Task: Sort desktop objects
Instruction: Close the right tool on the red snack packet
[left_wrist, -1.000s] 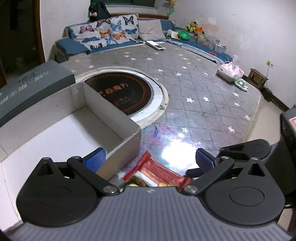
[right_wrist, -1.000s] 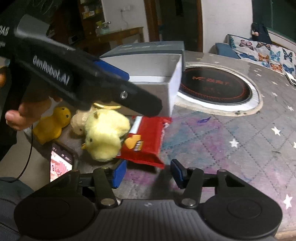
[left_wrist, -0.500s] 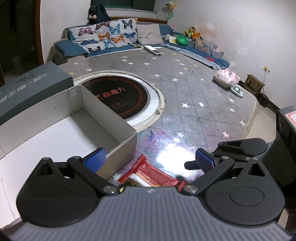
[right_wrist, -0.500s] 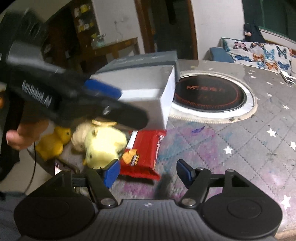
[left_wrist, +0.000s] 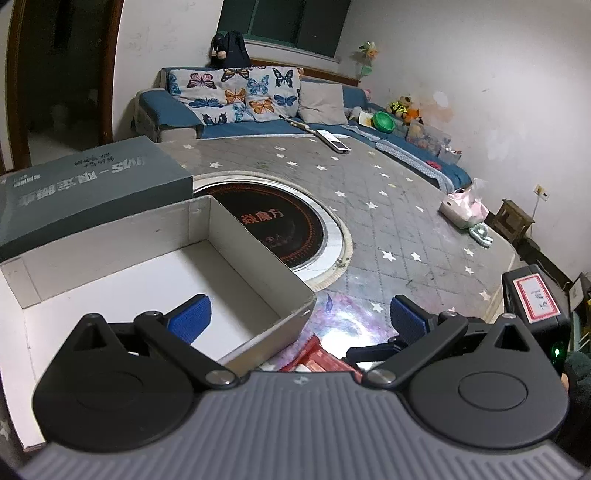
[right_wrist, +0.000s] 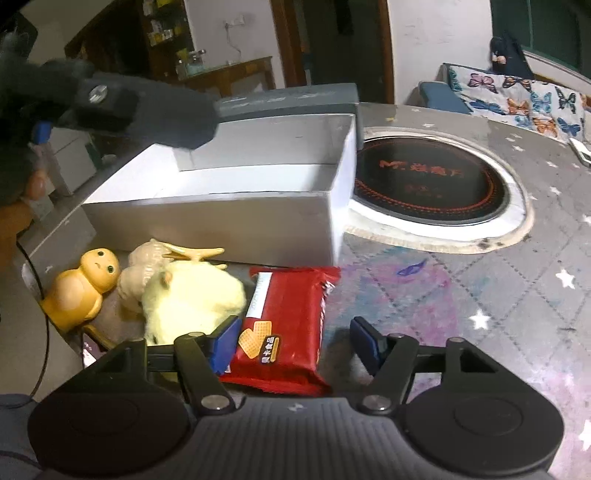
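Right gripper (right_wrist: 295, 336) spread wide, low over the red biscuit packet (right_wrist: 286, 328) lying just in front of the white box (right_wrist: 221, 218) (plush chick (right_wrist: 192, 295) beside it). Left gripper (left_wrist: 299, 317) gapes wide too, holding nothing, above the box's corner.

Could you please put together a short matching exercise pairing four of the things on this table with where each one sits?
Things:
1. red foil biscuit packet
2. orange plastic duck figure
3. fluffy pale yellow plush chick
4. grey lid with white lettering

Places:
A. along the far side of the open white cardboard box
B. between the duck figure and the biscuit packet
C. nearest the table's near left edge
D. flat on the table between the open fingers of the right hand-held gripper

Pairs: 1-D, 2-C, 3-B, 4-A
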